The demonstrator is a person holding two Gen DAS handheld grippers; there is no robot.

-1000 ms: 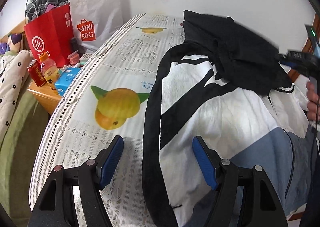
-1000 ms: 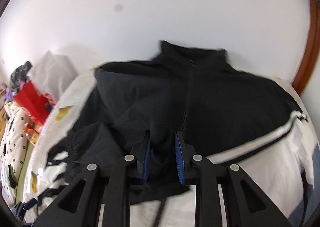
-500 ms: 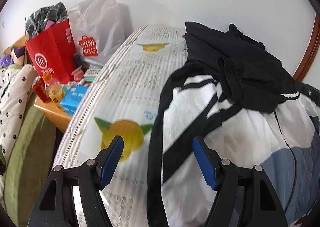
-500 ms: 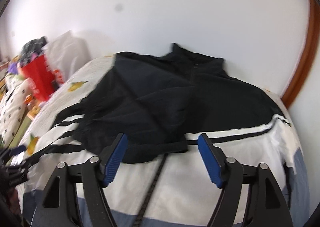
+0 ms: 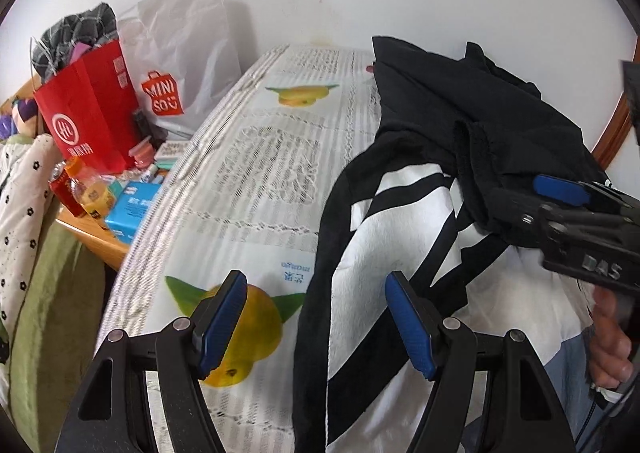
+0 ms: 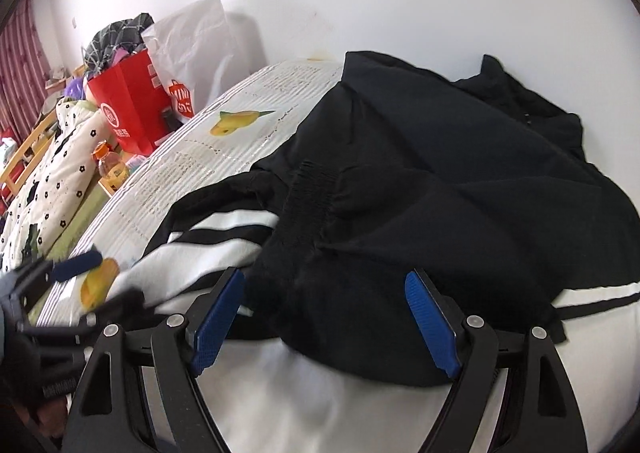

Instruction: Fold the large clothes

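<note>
A large jacket, black on top, white with black stripes in the middle and blue-grey at the hem, lies on the bed (image 5: 400, 253) (image 6: 440, 181). A black sleeve with a ribbed cuff (image 6: 316, 185) is folded across the chest. My left gripper (image 5: 316, 317) is open and empty above the jacket's black side edge. My right gripper (image 6: 324, 313) is open and empty just over the folded black sleeve; it also shows in the left wrist view (image 5: 560, 189). The left gripper also shows at the left edge of the right wrist view (image 6: 72, 277).
The bed has a white lace cover with fruit prints (image 5: 256, 157). Left of the bed a wooden stand (image 5: 92, 241) holds a red bag (image 5: 88, 117), a white Miniso bag (image 5: 176, 65), bottles and a blue box. A spotted quilt (image 6: 52, 157) lies further left. A white wall stands behind.
My right gripper has opened and let go of the black sleeve, which now lies folded across the chest. It has drawn back and swung left. My left gripper stayed open and shifted slightly.
</note>
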